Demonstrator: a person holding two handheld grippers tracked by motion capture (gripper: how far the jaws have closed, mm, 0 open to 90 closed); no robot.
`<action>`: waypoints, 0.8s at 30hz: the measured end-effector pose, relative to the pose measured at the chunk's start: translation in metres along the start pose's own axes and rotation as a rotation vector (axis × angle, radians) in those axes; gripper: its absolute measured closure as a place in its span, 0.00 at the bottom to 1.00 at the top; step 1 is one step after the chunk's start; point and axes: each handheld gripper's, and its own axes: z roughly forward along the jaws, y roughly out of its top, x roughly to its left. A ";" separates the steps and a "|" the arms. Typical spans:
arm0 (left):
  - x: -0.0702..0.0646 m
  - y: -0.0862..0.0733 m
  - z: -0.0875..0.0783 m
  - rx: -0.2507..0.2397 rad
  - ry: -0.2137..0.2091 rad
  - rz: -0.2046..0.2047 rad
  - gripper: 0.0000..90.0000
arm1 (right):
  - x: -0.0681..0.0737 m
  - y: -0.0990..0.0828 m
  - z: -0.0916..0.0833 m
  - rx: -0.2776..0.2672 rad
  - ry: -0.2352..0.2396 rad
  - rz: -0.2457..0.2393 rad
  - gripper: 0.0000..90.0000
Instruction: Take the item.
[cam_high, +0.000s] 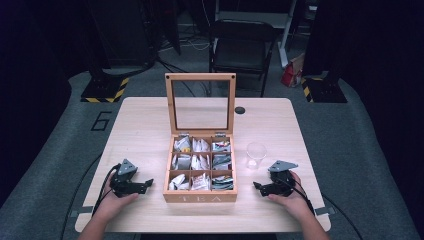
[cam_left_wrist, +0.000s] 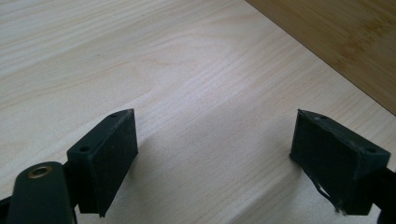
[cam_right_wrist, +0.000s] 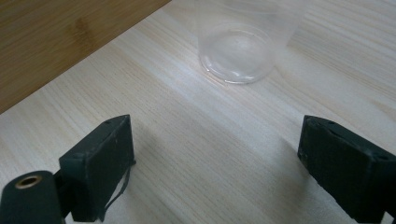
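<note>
A wooden tea box (cam_high: 200, 196) marked TEA stands in the middle of the table with its glass lid (cam_high: 201, 103) raised upright; its nine compartments hold tea bags (cam_high: 201, 161). A clear plastic cup (cam_high: 256, 154) stands just right of the box, and its base shows ahead in the right gripper view (cam_right_wrist: 238, 51). My left gripper (cam_high: 148, 184) rests on the table left of the box, open and empty (cam_left_wrist: 215, 154). My right gripper (cam_high: 257, 188) rests right of the box, below the cup, open and empty (cam_right_wrist: 215, 161).
The light wooden table (cam_high: 145, 130) has bare room on both sides of the box. A small black disc (cam_high: 240, 110) lies near its far edge. A dark folding chair (cam_high: 242, 47) stands behind the table. The box's side wall (cam_left_wrist: 345, 37) runs close to the left gripper.
</note>
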 end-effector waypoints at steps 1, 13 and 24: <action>0.000 0.000 0.000 0.000 0.000 0.000 0.16 | 0.000 0.000 0.000 0.000 0.000 0.000 0.11; 0.000 0.000 0.000 -0.001 -0.001 -0.002 0.16 | 0.000 0.000 0.000 -0.004 -0.002 -0.001 0.13; 0.000 0.000 0.000 -0.001 0.000 -0.001 0.16 | 0.000 0.000 -0.001 -0.010 0.001 0.002 0.18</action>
